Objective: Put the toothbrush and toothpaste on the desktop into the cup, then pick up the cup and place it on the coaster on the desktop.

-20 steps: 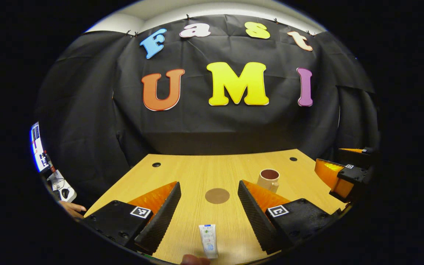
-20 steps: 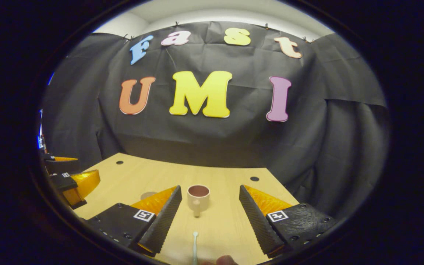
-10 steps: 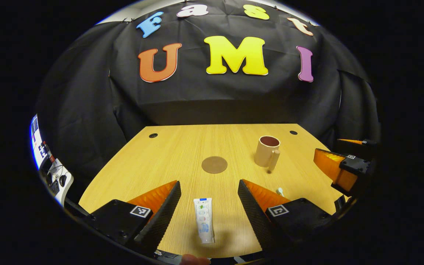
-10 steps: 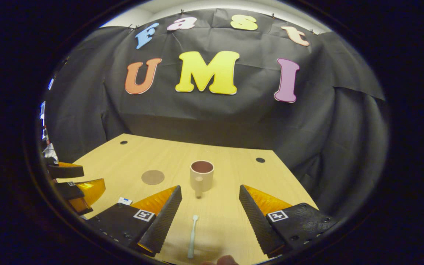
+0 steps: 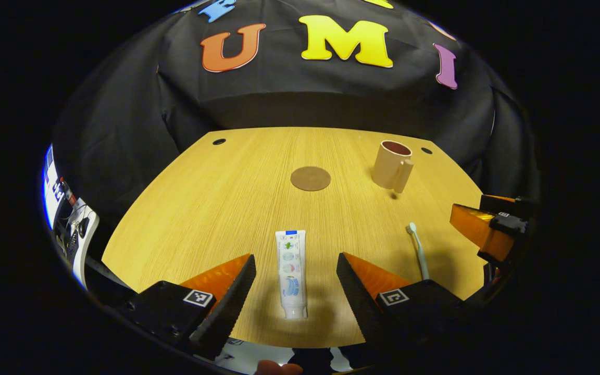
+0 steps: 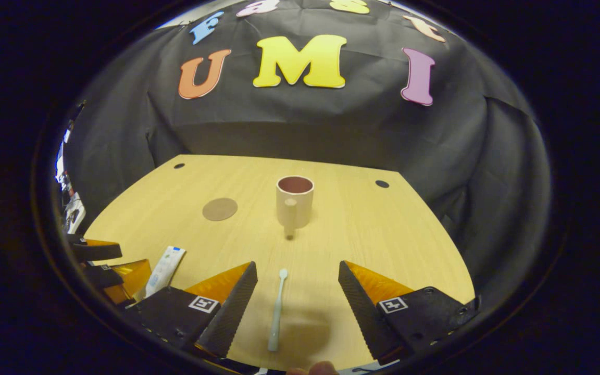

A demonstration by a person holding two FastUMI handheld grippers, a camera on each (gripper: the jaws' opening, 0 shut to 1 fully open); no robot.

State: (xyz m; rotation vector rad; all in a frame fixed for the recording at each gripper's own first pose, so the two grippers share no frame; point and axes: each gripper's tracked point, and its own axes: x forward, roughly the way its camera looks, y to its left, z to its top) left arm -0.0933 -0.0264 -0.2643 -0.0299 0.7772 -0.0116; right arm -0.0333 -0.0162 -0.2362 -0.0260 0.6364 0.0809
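Both jaws wide, toothpaste (image 5: 291, 273) between.

The left gripper (image 5: 296, 273) has two wedge-shaped fingers (image 5: 229, 299) with black, finely ribbed inner faces and translucent orange backs. Each finger sits on a matte black block with small screws near its edge and a square black-and-white marker on top. The right gripper (image 6: 297, 281) has the same build: black ribbed fingers (image 6: 229, 312), orange backs, black screwed blocks, a square marker on each. Seen from the side in the left gripper view, the right gripper shows an orange wedge capped by a black block with a small marker.
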